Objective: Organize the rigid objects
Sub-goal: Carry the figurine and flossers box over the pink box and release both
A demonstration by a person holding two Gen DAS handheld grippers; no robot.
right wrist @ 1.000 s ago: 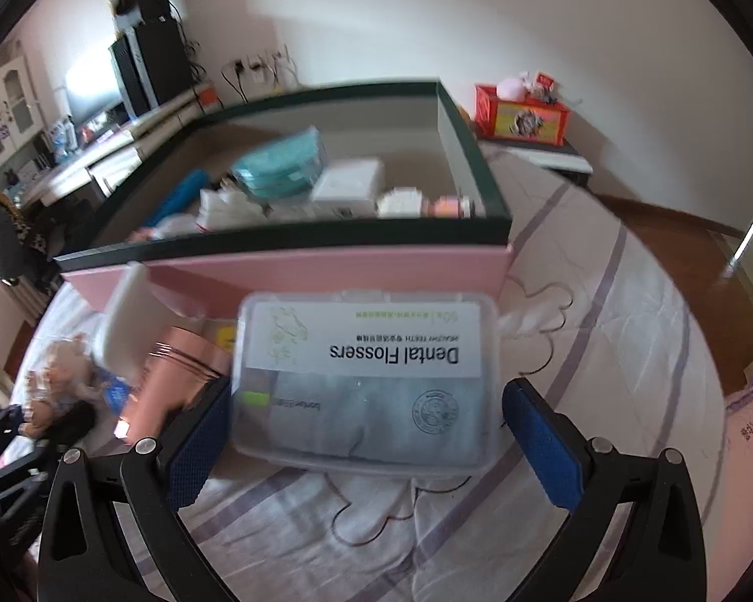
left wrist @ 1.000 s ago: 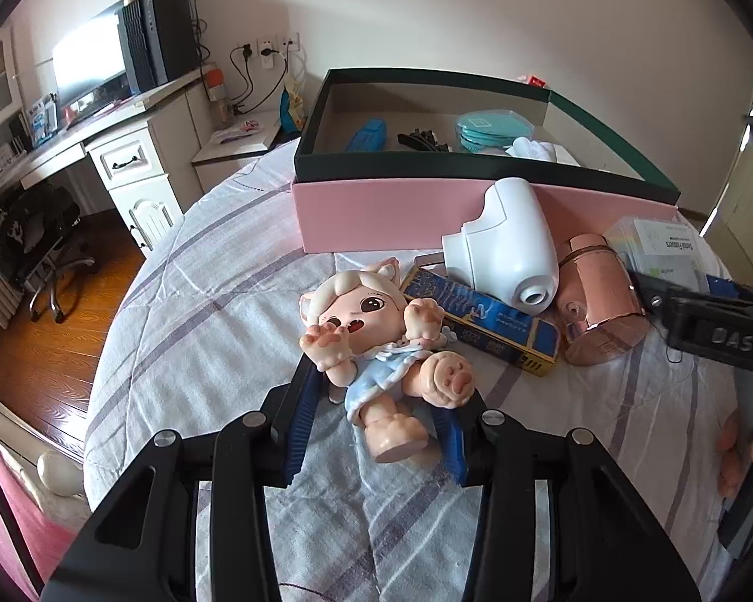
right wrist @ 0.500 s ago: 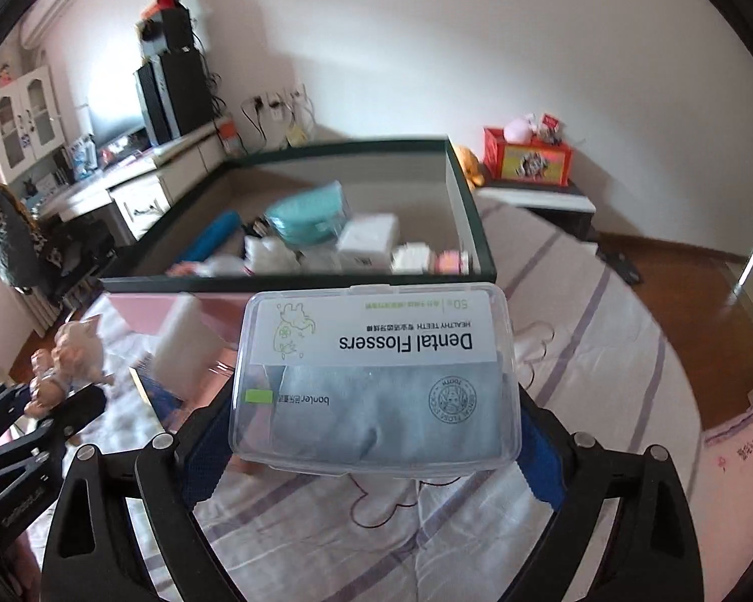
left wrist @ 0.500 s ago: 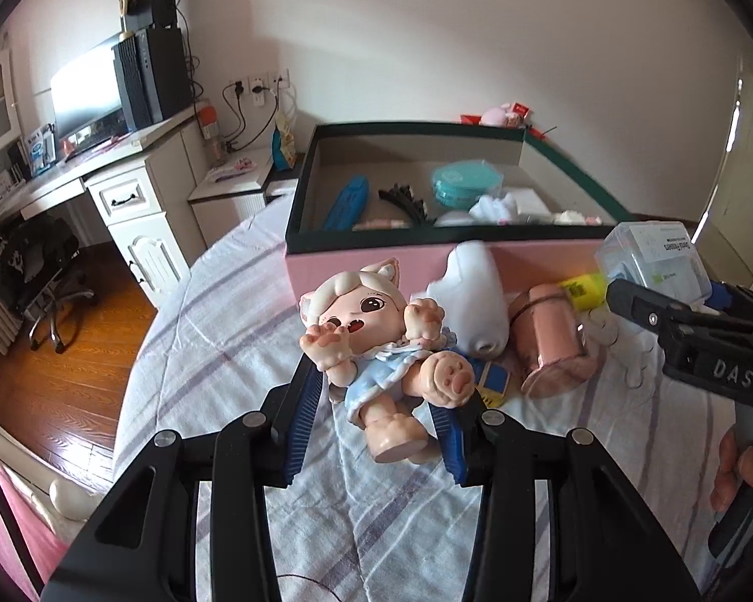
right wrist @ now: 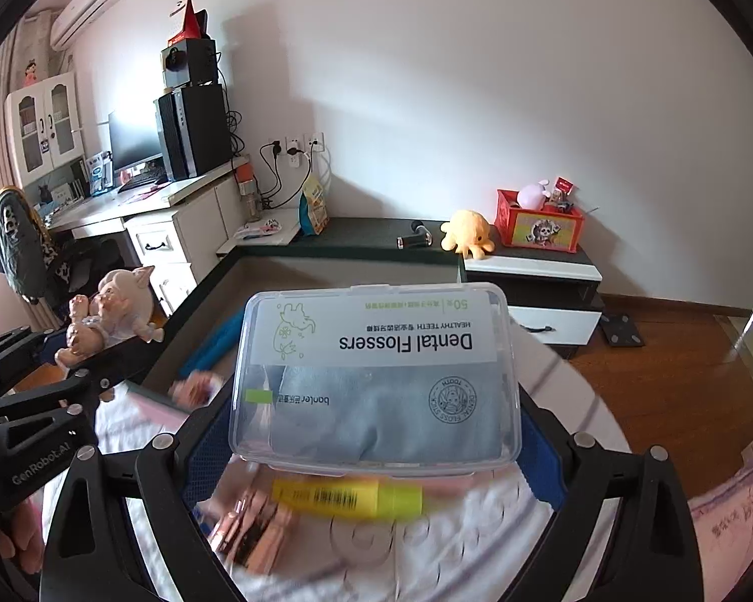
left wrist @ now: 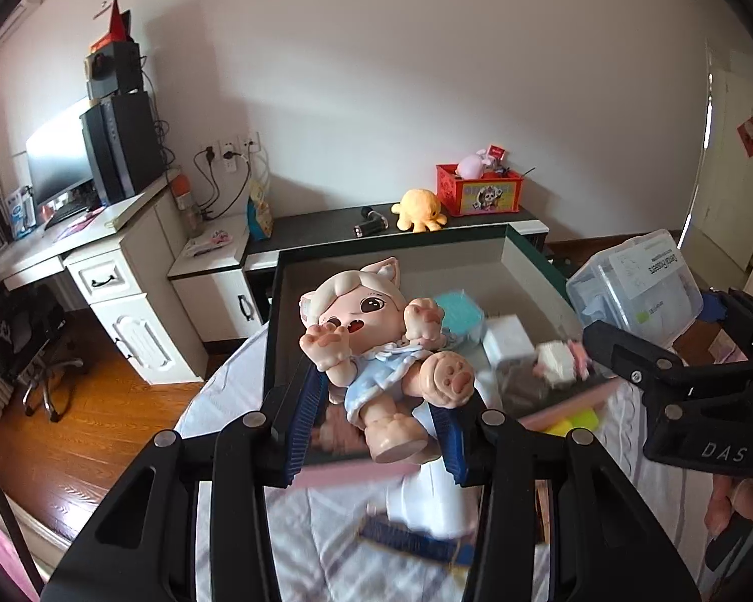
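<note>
1. Doll (left wrist: 376,351): hung pinched at the waist between the pads of the left tool (left wrist: 376,411), leaning back with its feet toward the camera, over the near wall of the open storage box (left wrist: 426,271).
2. Dental flosser case (right wrist: 376,376): sat clamped across its width in the right tool (right wrist: 374,436), jaws spread wide and just drawn in against its sides, above the bed (right wrist: 452,552) at the box's front edge.
3. Looked a shaky hold on the doll. Gripped low on a smooth, rounded body with a big head up top. Could well have swivelled or slid free on a quick swing.
4. Looked touchy on the case too. Thin clear walls, likely to bow under a hard squeeze or pop the lid. Likely to drop onto the yellow highlighter (right wrist: 346,499) below under a weak one.
5. Worked close together, both tools heading for one box. Risked a knock between them, enough to jar either load.
6. Needed height over the rim. Might have clipped the doll's feet or the case's corner on it if lowered too soon.
7. Found the box floor crowded on the right, teal container (left wrist: 457,308) and small white carton (left wrist: 509,336) among the things there. Could have landed either piece crooked on top.
</note>
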